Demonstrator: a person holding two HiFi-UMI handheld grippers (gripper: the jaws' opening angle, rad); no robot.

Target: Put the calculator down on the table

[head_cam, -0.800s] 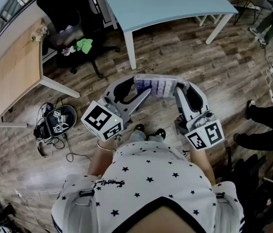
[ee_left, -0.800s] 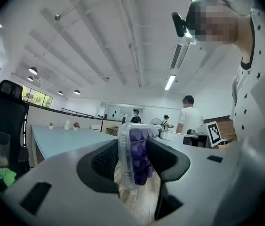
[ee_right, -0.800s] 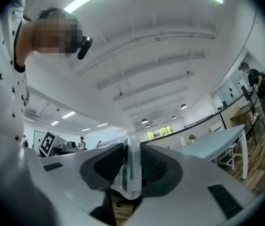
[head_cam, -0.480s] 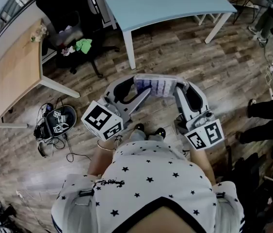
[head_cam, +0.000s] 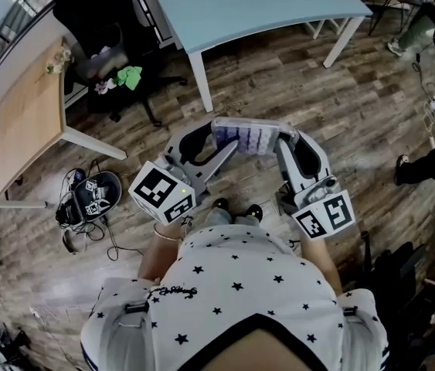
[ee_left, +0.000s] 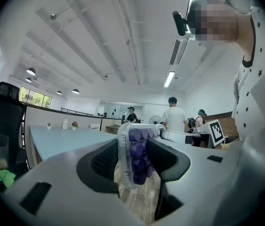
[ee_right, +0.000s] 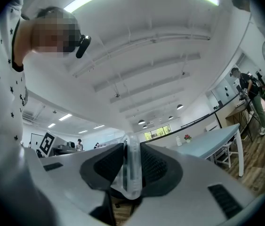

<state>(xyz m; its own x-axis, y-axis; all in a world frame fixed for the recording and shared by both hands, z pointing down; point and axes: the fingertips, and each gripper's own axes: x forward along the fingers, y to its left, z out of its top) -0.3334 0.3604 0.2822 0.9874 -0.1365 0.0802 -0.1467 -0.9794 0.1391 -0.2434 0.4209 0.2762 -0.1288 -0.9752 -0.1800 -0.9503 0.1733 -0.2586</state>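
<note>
A clear-cased calculator (head_cam: pixel 251 137) with purple keys hangs level in front of me, above the wood floor. My left gripper (head_cam: pixel 219 140) is shut on its left end, my right gripper (head_cam: pixel 283 139) on its right end. In the left gripper view the calculator (ee_left: pixel 137 157) stands edge-on between the dark pads (ee_left: pixel 105 161), keys facing right. The right gripper view shows only its thin clear edge (ee_right: pixel 132 166), pinched between the pads (ee_right: pixel 153 166). The light-blue table (head_cam: pixel 263 2) lies ahead, beyond the calculator; it appears too in the left gripper view (ee_left: pixel 61 140) and the right gripper view (ee_right: pixel 207 142).
A black office chair (head_cam: pixel 97 22) with clutter stands at the table's left. A wooden desk (head_cam: pixel 24 114) is at far left, with gear and cables (head_cam: pixel 86 195) on the floor beside it. A person's leg (head_cam: pixel 433 165) shows at the right edge. Several people (ee_left: pixel 173 119) stand far off.
Both grippers keep their hold on the calculator in the same place. The view has shifted slightly, so the table sits a little further left. The person at the right has moved towards the edge.
</note>
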